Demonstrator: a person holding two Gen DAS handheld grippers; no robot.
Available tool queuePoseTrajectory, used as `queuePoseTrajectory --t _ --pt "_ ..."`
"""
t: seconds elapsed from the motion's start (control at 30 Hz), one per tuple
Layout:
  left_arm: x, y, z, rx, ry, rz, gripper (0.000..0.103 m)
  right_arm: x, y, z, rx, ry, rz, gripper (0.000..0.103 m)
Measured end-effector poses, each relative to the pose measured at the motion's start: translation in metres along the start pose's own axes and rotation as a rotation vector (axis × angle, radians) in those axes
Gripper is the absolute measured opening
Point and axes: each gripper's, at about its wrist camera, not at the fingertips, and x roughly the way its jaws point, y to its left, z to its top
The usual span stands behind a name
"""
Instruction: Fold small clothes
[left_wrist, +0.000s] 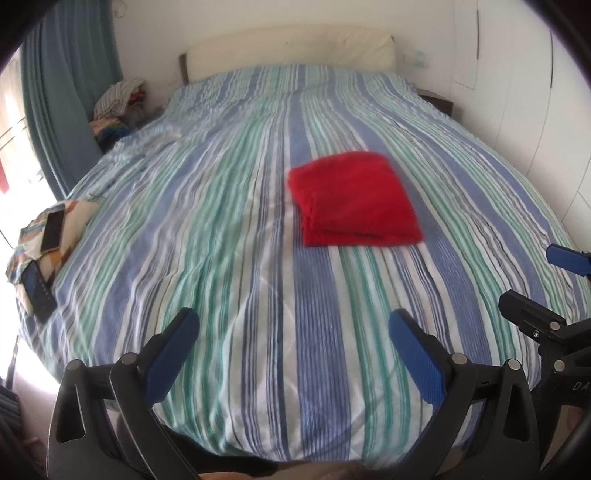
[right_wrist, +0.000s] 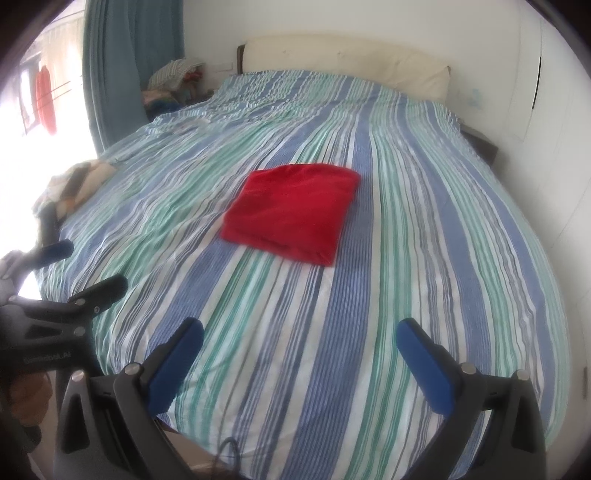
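A red garment lies folded into a neat rectangle on the striped bedspread, a little right of the bed's middle; in the right wrist view the red garment sits centre frame. My left gripper hovers open over the near edge of the bed, well short of the garment, nothing between its blue pads. My right gripper is likewise open and empty near the bed's foot. Each gripper shows at the edge of the other's view: the right gripper, the left gripper.
A patterned cushion with a phone and a second dark device lies at the bed's left edge. A pile of clothes sits by the blue curtain. A cream headboard and white wardrobe doors bound the bed.
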Motion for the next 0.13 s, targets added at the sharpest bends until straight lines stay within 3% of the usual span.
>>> queuePoseTrajectory --t 0.13 --pt "-0.0013 0.0007 -0.0003 0.004 -0.01 0.023 0.102 0.0001 0.0 0.0004 0.0 -0.005 0.003 0.103"
